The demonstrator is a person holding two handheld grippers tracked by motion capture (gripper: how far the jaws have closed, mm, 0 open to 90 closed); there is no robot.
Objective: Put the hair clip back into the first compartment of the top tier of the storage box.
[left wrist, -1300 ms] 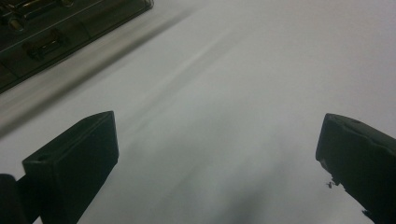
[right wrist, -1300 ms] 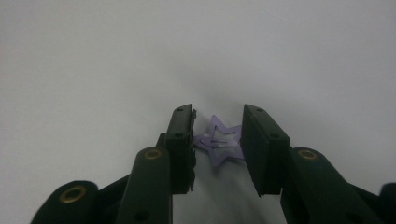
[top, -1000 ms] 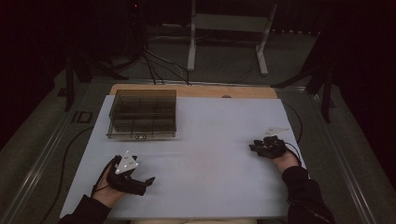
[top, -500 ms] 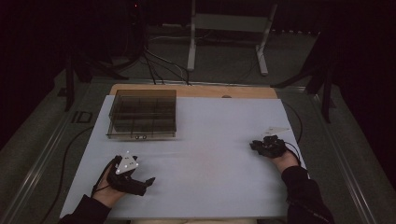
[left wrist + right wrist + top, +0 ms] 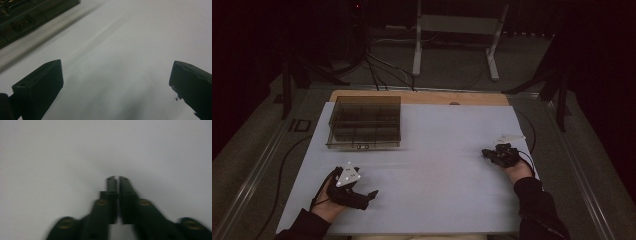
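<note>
Two grippers resting on a bare white worktop, one divided box waiting at upper left.

In the high view the left gripper (image 5: 371, 193) lies at the lower left of the frame with its jaws spread wide and nothing between them; its own view shows only white sheet between the two black jaws. The right gripper (image 5: 486, 152), at the right-centre of the frame, has just been closing: its jaws now meet almost tip to tip with nothing caught between them. Both hands rest low on the worktop (image 5: 447, 150), likely a ready pose before any reaching. The one dark, see-through compartment box (image 5: 365, 122) sits in the upper left, well apart from both grippers and nearer the left one. Count: two grippers, one box; its contents are too dim to tell.
</note>
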